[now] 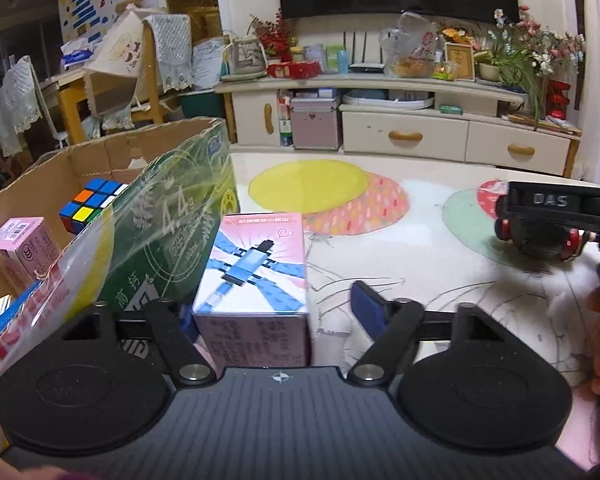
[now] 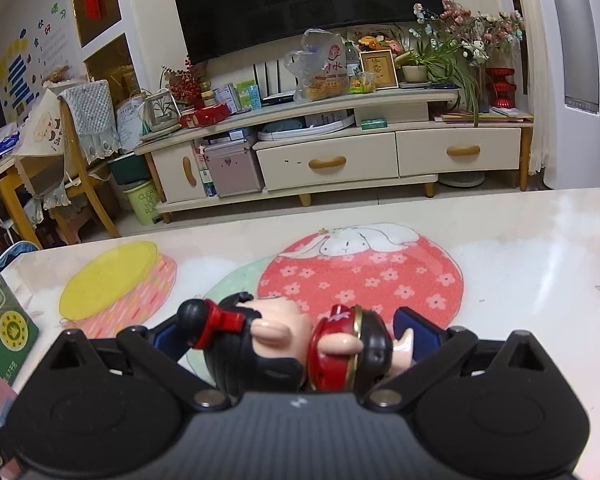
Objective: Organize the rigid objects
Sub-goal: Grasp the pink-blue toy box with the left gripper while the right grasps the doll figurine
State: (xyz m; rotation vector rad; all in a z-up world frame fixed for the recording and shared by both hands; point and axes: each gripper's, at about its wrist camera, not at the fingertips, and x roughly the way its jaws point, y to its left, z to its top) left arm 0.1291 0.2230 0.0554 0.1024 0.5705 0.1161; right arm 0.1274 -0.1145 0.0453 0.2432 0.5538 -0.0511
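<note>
A pink toy box [image 1: 256, 276] with a blue satellite picture stands on the table between the fingers of my left gripper [image 1: 276, 312]. The jaws are wide and the right pad [image 1: 366, 310] stands clear of the box. To the left, a cardboard box [image 1: 100, 152] holds a Rubik's cube [image 1: 90, 204] and a small pink carton [image 1: 20, 248]. A green carton [image 1: 172, 232] leans on its side. My right gripper [image 2: 284, 332] is closed around a black-haired doll figure [image 2: 292, 344] with red hair ties; it also shows in the left wrist view [image 1: 540, 236].
The table [image 2: 520, 240] carries a mat with yellow, pink and green circles [image 1: 312, 184] and a rabbit picture [image 2: 360, 240]. A plastic bag [image 1: 60, 280] lies over packets at the cardboard box's near corner. A TV cabinet [image 2: 340, 160] stands beyond the table.
</note>
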